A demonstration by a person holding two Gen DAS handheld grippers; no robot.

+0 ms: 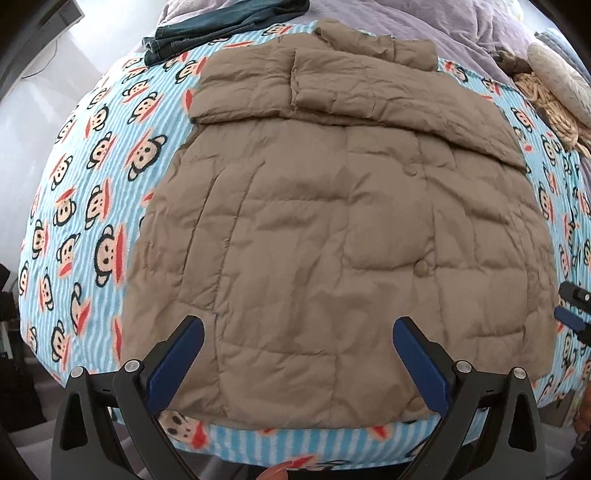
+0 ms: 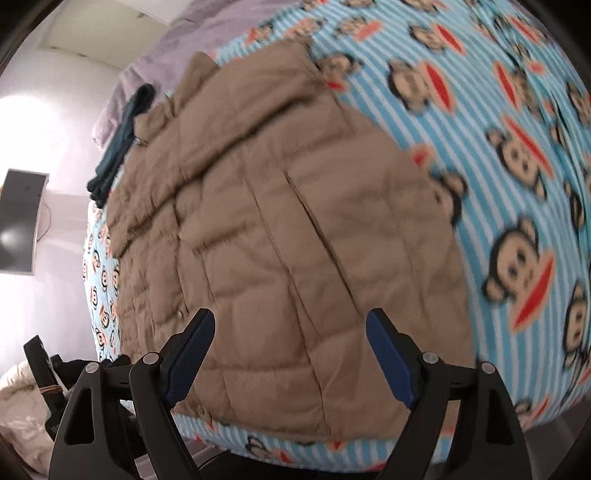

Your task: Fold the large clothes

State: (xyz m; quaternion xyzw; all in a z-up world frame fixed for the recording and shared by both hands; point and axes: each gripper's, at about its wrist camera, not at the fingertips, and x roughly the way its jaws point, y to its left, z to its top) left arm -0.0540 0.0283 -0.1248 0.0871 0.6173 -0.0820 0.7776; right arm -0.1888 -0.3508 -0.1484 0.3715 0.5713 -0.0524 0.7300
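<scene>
A tan quilted puffer jacket [image 1: 332,229] lies flat on a bed covered by a blue striped monkey-print blanket [image 1: 92,192]. Its sleeves are folded across the upper part, collar at the far end. My left gripper [image 1: 299,332] is open and empty, hovering over the jacket's near hem. My right gripper [image 2: 290,325] is open and empty, over the hem on the jacket's [image 2: 277,221] right side; its view is blurred. The right gripper also shows at the right edge of the left wrist view [image 1: 574,314].
Folded dark jeans [image 1: 221,26] lie at the far left of the bed. A purple quilt [image 1: 443,26] lies behind the jacket. Beige knitted items [image 1: 554,85] sit at the far right. A dark screen [image 2: 18,221] hangs on the wall.
</scene>
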